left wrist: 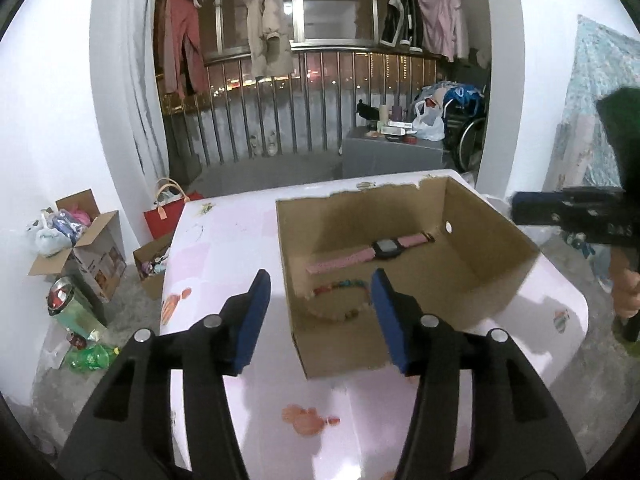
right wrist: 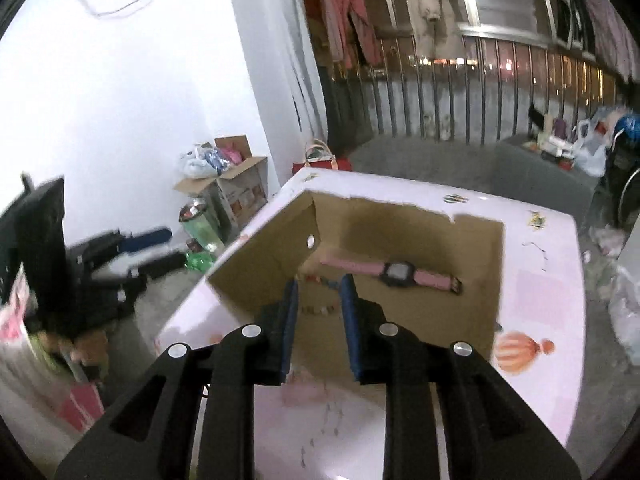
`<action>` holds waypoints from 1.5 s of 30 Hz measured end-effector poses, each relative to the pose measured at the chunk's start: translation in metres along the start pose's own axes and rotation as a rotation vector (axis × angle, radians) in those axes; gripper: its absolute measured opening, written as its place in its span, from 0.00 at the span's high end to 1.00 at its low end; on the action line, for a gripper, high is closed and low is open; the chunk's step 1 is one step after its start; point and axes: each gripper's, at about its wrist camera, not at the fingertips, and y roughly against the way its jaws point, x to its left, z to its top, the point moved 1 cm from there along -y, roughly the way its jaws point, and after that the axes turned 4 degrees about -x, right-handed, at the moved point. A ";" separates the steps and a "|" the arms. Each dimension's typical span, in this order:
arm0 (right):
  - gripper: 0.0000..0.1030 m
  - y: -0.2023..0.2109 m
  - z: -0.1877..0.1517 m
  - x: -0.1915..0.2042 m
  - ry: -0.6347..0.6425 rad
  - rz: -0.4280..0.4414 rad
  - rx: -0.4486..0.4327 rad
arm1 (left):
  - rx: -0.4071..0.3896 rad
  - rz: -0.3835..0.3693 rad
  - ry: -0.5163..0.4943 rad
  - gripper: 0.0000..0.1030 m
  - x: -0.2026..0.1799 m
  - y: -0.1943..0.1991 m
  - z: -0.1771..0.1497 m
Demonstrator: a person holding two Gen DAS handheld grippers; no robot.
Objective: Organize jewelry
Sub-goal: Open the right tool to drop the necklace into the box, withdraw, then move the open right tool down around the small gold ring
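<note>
Left wrist view: cardboard box [left wrist: 472, 240] sitting at table's [left wrist: 224, 240] far edge, holding pink watch [left wrist: 386, 248] and limp, light bead bracelet [left wrist: 340, 300], best pinched across its strand. Left gripper [left wrist: 320, 312] and right gripper [right wrist: 319, 316] both hovering spread, empty.

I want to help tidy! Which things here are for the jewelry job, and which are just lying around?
For the job: box, watch, bead bracelet, left gripper, right gripper.

Just lying about: hanging clothes, red bag, floor boxes, green bottle.
</note>
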 end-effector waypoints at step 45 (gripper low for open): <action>0.77 -0.059 -0.123 -0.022 -0.085 -0.085 0.190 | 0.297 -0.126 -0.064 0.80 -0.014 -0.096 -0.121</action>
